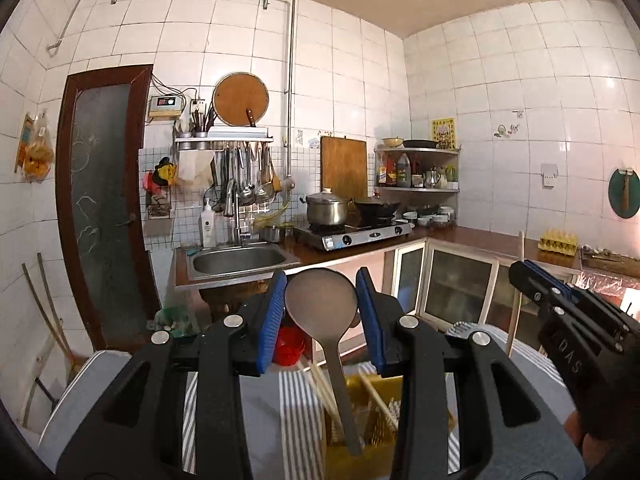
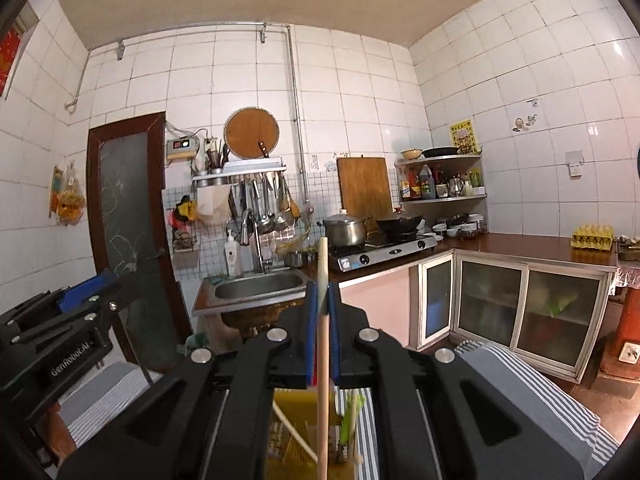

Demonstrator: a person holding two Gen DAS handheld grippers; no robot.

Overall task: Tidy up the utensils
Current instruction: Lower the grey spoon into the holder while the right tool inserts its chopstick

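My left gripper (image 1: 321,312) is open; a grey rice paddle (image 1: 325,320) stands upright between its blue pads, touching neither, with its handle down in a yellow slotted utensil holder (image 1: 374,412). My right gripper (image 2: 322,308) is shut on a long pale wooden stick (image 2: 322,344) that stands upright and reaches down into the same yellow holder (image 2: 294,408). Other pale chopsticks (image 1: 320,384) lean in the holder, and a green utensil (image 2: 349,420) stands in it. The right gripper shows at the right of the left wrist view (image 1: 576,320); the left gripper shows at the left of the right wrist view (image 2: 76,312).
The holder stands on a grey-and-white striped cloth (image 1: 296,408). Beyond are a steel sink (image 1: 240,260), a gas stove (image 1: 356,232) with a pot and wok, hanging ladles (image 1: 244,184), corner shelves (image 1: 416,168), an egg tray (image 1: 558,240) and glass-front cabinets (image 2: 528,312).
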